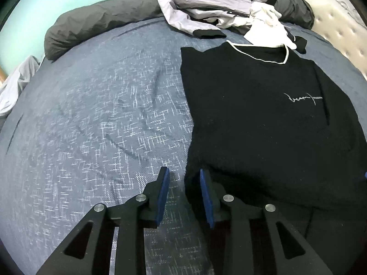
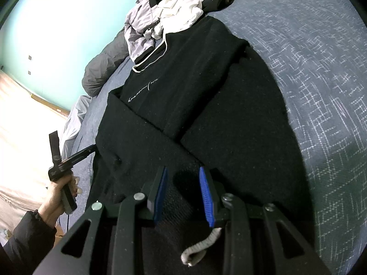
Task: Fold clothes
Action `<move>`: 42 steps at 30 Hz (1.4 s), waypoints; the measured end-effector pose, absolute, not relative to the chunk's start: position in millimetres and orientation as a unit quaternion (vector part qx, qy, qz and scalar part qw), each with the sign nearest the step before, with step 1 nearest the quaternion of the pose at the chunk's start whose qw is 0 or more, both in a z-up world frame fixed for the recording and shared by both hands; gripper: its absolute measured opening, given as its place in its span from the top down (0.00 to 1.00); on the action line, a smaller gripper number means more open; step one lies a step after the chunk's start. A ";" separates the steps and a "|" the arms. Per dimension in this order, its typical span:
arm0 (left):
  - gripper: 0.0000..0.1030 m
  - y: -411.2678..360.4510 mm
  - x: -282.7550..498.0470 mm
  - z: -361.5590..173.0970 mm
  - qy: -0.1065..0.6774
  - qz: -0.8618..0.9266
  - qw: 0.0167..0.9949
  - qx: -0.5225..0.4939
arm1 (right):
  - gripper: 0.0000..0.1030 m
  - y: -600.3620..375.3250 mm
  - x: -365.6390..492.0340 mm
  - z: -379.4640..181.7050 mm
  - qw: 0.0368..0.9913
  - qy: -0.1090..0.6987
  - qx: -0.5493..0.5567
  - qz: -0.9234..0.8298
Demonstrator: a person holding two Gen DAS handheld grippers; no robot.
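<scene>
Sweater (image 1: 252,114), one, black, lies on bed (image 1: 91,114); two tools, left (image 1: 184,178) and right (image 2: 183,176), both released.

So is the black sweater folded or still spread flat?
Partly folded: the black sweater lies on the bed with both sleeves crossed over its front.

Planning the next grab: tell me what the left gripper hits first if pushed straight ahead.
Likely the left edge of the black sweater, or the blue bedspread just beside it; the left gripper straddles that edge, and depth is unclear.

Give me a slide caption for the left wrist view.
Left claw open at the edge of a black sweater spread on the blue bedspread, more clothes piled beyond.
</scene>
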State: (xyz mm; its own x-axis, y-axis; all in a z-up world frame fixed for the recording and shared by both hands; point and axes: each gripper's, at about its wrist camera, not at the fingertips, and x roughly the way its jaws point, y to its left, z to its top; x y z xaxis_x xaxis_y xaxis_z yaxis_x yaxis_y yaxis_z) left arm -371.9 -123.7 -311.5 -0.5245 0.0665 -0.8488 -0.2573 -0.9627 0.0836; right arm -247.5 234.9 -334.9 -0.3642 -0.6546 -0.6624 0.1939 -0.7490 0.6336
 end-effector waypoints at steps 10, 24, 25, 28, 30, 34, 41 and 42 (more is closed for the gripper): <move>0.73 -103.6 -369.0 -319.6 0.163 0.868 0.104 -0.457 | 0.72 235.3 -248.1 -335.3 0.269 -0.233 0.497 -0.791; 0.91 -128.2 -369.0 -316.5 0.081 0.868 0.106 -0.478 | 0.72 233.9 -250.4 -335.6 0.272 -0.233 0.500 -0.788; 0.89 -131.1 -369.8 -314.9 0.070 0.866 0.108 -0.484 | 0.72 234.2 -250.7 -335.7 0.272 -0.234 0.500 -0.788; 0.88 -142.0 -368.2 -305.5 0.043 0.867 0.106 -0.486 | 0.72 234.5 -251.4 -336.2 0.272 -0.235 0.501 -0.787; 0.88 -151.5 -366.5 -296.9 0.019 0.874 0.091 -0.477 | 0.72 234.0 -251.5 -335.7 0.273 -0.234 0.502 -0.787; 0.88 -152.5 -372.8 -289.1 -0.027 0.879 0.089 -0.468 | 0.72 234.1 -251.6 -334.9 0.272 -0.233 0.501 -0.788; 0.88 -130.8 -391.9 -306.5 -0.023 0.867 0.097 -0.488 | 0.72 235.2 -250.1 -335.5 0.272 -0.233 0.501 -0.787; 0.88 -131.9 -390.9 -310.2 -0.025 0.866 0.098 -0.489 | 0.72 235.4 -250.4 -335.7 0.273 -0.234 0.501 -0.787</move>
State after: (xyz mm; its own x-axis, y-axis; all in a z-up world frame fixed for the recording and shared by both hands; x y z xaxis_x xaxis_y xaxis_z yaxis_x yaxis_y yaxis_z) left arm -390.9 -131.9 -310.2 -0.5023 0.1934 -0.8428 -0.1448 -0.9797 -0.1385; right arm -250.4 235.4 -335.7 -0.3483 -0.6637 -0.6619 0.1947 -0.7420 0.6416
